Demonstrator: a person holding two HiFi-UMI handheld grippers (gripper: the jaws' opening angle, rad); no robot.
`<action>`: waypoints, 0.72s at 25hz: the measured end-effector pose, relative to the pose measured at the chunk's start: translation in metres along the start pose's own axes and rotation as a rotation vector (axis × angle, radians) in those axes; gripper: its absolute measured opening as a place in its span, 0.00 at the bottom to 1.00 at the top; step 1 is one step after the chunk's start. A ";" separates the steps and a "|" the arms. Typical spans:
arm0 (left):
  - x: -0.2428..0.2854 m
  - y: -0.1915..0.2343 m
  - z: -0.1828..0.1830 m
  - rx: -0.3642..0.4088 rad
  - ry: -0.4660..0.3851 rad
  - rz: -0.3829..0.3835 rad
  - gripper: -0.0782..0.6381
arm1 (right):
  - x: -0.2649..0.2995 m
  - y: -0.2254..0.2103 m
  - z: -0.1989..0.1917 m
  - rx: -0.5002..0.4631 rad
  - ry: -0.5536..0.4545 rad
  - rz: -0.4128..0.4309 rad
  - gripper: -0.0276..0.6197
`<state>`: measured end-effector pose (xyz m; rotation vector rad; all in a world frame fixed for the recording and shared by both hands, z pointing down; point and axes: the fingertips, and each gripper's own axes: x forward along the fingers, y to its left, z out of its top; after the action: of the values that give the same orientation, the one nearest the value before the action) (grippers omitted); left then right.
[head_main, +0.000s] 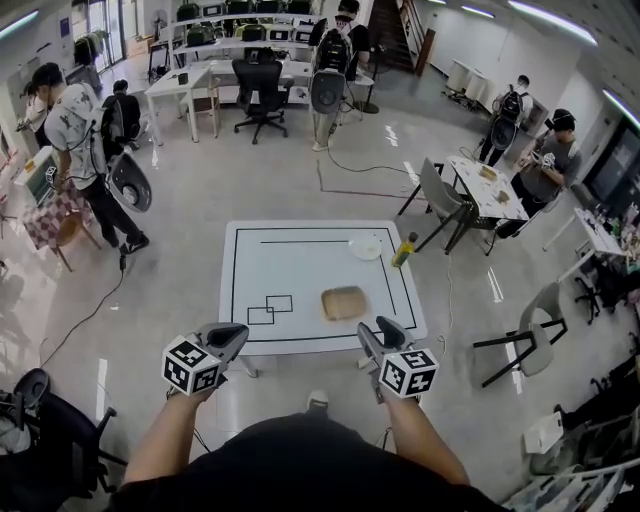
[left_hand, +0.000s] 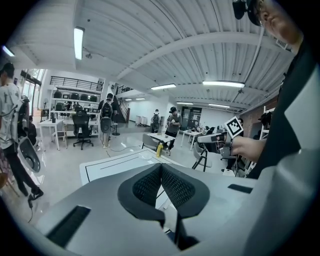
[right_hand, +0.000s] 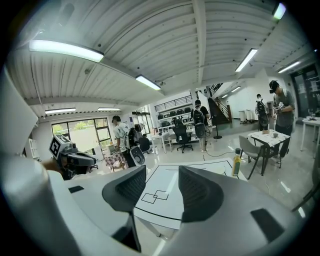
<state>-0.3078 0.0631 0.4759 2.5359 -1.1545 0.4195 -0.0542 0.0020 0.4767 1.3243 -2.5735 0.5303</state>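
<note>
Tan tray lies flat toward the near right corner of the white tabletop, inside its black border line. A white plate and a yellow bottle stand toward the far right corner. Both grippers hang short of the near edge, apparently just poised. The left gripper has its jaws pressed together on nothing, and the right gripper has them spread wide and empty. In the right gripper view its own jaw hides the tray, and the tray's material is hard to tell.

Flat tan tray on white table
</note>
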 end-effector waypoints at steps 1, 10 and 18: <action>0.004 0.001 0.001 0.002 0.004 0.002 0.14 | 0.002 -0.004 0.000 0.002 0.001 0.000 0.37; 0.039 -0.001 0.011 0.022 0.045 0.005 0.14 | 0.016 -0.038 0.006 0.016 0.017 0.009 0.37; 0.070 0.015 0.012 0.004 0.064 0.014 0.14 | 0.037 -0.066 0.004 0.023 0.039 0.012 0.37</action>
<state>-0.2738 0.0019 0.4951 2.5000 -1.1495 0.5023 -0.0219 -0.0623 0.5006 1.2938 -2.5526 0.5839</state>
